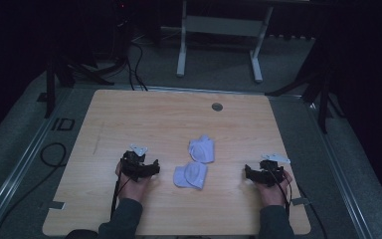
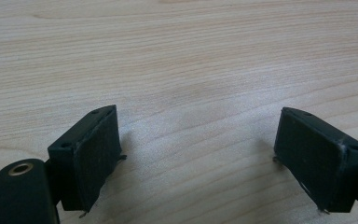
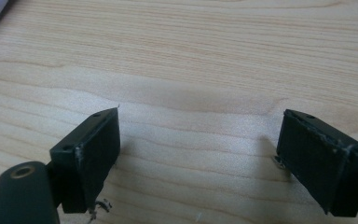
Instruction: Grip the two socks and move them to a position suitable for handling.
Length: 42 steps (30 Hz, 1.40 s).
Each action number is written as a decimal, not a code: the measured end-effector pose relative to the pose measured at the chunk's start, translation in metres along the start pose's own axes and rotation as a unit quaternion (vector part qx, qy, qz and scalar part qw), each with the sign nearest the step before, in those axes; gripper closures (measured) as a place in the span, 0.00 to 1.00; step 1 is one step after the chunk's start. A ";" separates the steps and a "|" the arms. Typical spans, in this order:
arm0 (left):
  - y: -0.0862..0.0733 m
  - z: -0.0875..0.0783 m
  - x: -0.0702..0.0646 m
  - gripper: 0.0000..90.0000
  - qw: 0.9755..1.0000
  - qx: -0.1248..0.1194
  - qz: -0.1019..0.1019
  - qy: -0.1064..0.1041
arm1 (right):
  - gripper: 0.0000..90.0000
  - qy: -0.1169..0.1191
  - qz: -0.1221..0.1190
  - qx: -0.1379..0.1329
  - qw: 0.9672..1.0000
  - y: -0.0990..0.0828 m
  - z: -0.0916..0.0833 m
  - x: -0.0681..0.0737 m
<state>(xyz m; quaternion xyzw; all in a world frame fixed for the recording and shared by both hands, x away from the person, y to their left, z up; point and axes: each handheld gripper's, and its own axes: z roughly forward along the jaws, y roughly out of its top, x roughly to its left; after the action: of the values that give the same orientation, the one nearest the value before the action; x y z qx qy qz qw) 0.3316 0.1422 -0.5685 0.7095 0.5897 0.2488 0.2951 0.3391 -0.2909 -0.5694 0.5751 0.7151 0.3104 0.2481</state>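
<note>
Two white socks [image 1: 197, 162] lie mid-table [image 1: 144, 114] btwn the left gripper [image 1: 140, 167] & right gripper [image 1: 263, 174], both resting on the wood w/ jaws spread wide, gripping nothing.

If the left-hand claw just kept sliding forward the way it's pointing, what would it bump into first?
Probably nothing: the left gripper has its jaws open over bare wooden table, and its path ahead looks free as far as its own view shows.
</note>
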 end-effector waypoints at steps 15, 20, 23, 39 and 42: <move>0.000 -0.005 0.008 0.37 1.000 -0.003 -0.008 0.004 | 0.38 0.015 -0.016 0.000 1.000 0.003 -0.008 0.010; 0.001 -0.007 0.011 0.49 1.000 -0.002 -0.015 -0.013 | 0.54 0.035 -0.031 -0.020 0.999 0.007 -0.017 0.016; 0.001 -0.008 0.012 0.53 1.000 -0.001 -0.015 -0.022 | 0.60 0.046 -0.036 -0.027 0.998 0.009 -0.020 0.019; 0.004 -0.020 0.003 0.68 0.996 -0.013 0.018 -0.085 | 1.00 0.116 -0.118 -0.024 0.986 0.012 -0.028 0.073; 0.005 -0.022 0.002 0.71 0.995 -0.017 0.022 -0.095 | 1.00 0.119 -0.120 -0.021 0.985 0.011 -0.029 0.078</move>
<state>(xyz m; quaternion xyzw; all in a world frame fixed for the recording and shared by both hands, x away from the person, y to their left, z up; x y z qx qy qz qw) 0.3194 0.1461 -0.5495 0.7374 0.5389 0.1971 0.3563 0.3090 -0.2178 -0.5411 0.4384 0.7968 0.3598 0.2085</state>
